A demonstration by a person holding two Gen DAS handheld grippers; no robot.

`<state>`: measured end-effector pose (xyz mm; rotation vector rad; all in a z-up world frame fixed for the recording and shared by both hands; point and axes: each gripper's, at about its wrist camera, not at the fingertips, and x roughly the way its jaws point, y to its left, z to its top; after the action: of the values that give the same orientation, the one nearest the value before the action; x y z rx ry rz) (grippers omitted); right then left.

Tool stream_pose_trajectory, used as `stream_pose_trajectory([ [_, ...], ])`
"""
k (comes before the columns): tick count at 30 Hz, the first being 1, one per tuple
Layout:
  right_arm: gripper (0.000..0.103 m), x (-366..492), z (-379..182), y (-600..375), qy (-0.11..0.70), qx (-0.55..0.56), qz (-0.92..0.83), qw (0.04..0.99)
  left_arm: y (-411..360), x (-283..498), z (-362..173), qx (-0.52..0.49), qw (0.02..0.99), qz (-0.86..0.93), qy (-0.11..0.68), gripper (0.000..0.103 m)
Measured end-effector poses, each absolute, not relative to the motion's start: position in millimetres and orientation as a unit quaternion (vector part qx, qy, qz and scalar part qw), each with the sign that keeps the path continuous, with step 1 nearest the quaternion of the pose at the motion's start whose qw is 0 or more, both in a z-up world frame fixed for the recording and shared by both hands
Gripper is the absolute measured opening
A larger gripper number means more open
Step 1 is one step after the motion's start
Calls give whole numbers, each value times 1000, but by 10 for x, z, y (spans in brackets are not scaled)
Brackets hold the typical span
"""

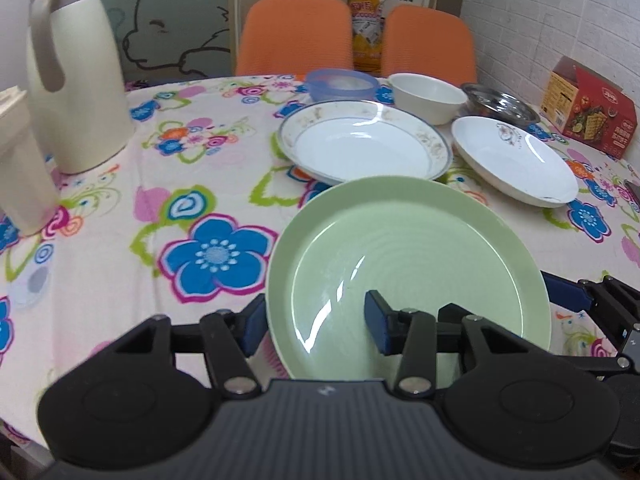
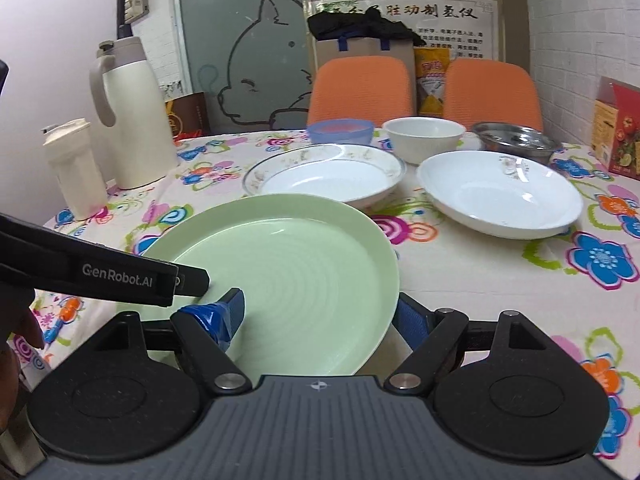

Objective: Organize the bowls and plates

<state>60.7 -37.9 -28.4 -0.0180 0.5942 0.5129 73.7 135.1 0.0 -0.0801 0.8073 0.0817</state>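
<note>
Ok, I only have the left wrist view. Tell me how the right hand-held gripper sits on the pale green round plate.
Observer: The right hand-held gripper straddles the right rim of the pale green round plate, with one blue pad over the plate and the other outside it.
Operator: Report whether it has closed.
Observer: It has not. The jaws stand wide apart, with neither pad pressing the rim.
Operator: Now check behind the cream thermos jug.
Observer: A brown bag with a gold emblem stands behind the cream thermos jug.
</note>
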Motion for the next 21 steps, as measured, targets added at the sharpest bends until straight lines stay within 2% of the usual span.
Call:
stream_pose_trajectory([
  [5, 67, 684, -361, -121, 303, -31, 261, 916, 1606, 770, -113, -57, 910, 57, 407, 46],
  [13, 70, 717, -370, -115, 309, -53, 263, 913, 1573, 868, -162, -75, 915, 52, 393, 47],
  [18, 69, 745, -322, -258, 313, -17, 270, 911, 1654, 790, -136, -92, 918, 41, 385, 64],
  [21, 69, 808, -198, -456, 298, 21, 255, 920, 1748, 790, -29, -87, 924, 54, 367, 68],
])
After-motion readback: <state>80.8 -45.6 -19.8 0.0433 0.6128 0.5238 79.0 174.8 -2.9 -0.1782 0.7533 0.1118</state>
